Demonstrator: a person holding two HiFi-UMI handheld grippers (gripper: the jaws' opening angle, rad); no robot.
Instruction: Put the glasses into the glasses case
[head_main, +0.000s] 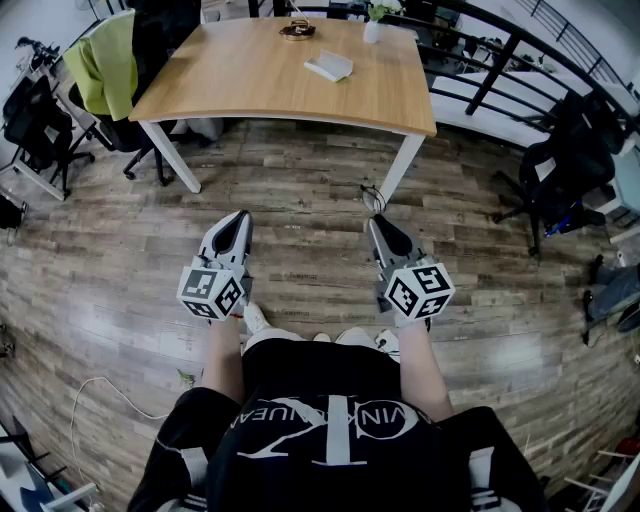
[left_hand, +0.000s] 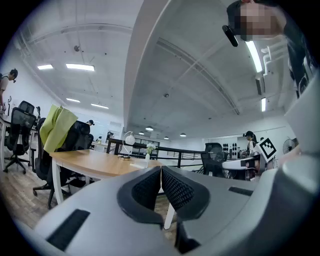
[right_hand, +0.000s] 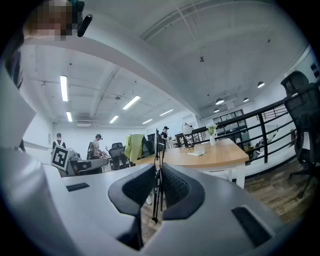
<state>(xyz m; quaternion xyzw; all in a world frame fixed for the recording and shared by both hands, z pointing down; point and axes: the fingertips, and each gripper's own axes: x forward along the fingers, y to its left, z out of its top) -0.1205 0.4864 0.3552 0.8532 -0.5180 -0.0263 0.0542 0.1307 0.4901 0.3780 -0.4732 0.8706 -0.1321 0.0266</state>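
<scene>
The right gripper (head_main: 376, 222) is clamped on the thin black glasses (right_hand: 157, 147), held over the floor short of the table (head_main: 250, 85), near its right front leg. Seen edge-on, the glasses' long axis stands upright between the pads, and they poke past the tips toward the table. The left gripper (head_main: 240, 218), also short of the table's near edge, has its jaws together on nothing, and the pale glasses case (head_main: 329, 66) lies flat on the table's far right part.
</scene>
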